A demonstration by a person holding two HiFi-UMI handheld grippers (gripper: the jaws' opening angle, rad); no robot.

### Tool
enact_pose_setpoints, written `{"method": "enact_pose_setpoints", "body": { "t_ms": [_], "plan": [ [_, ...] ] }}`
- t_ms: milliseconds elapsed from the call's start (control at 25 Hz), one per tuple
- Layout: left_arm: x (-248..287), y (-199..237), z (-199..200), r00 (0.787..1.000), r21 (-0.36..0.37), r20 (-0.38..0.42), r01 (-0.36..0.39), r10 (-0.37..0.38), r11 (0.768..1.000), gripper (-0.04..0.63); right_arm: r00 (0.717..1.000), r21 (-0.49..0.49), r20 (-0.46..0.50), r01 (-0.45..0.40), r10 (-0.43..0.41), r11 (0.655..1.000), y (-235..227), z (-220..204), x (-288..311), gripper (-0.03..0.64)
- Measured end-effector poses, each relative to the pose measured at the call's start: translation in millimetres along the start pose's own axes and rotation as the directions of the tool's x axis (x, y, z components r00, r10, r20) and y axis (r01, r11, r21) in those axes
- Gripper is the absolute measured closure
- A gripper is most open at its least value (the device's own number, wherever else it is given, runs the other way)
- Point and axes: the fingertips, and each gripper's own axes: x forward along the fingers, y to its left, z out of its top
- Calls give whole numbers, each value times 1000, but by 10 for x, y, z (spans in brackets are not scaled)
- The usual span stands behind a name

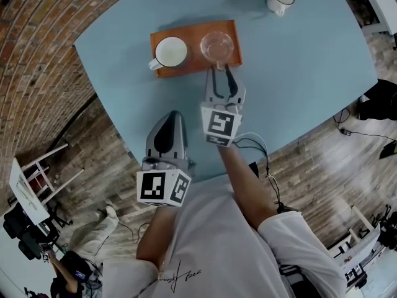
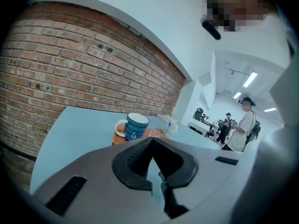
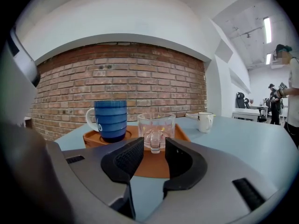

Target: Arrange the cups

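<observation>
So in the head view the orange tray sat in the upper middle of the frame on the light blue table. Two cups were on it: the blue mug, white inside, on the tray's left half with its handle sticking out to the left, and the clear glass cup on the right half. A third one, the small white mug, stood off the tray by itself at the top right of the frame, well apart from the other two.

The right gripper was reaching up to the tray's near edge, right at the glass cup. Its own view showed the jaws standing wide apart, with the glass cup's handle lined up in the gap between the two pads, but the pads weren't pressing on it, so no grip there. Behind it in that view you could see the blue mug to the left and the white mug further back to the right, brick wall behind everything.

The left gripper hung lower left of the other one, over the table's near edge, jaws fully closed with nothing in them. It pointed toward the tray from a distance.
</observation>
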Motion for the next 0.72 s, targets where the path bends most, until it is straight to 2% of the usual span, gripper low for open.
{"method": "enact_pose_setpoints", "body": {
  "t_ms": [400, 720],
  "plan": [
    [-23, -46, 13, 1000, -3, 17, 4, -4, 1000, 586, 1000, -19, -3, -15, 15, 1000, -112, 50, -161, 491],
    [-25, -130, 83, 998, -7, 61, 15, -14, 1000, 586, 994, -41, -18, -112, 112, 993, -77, 86, -357, 491]
  ]
}}
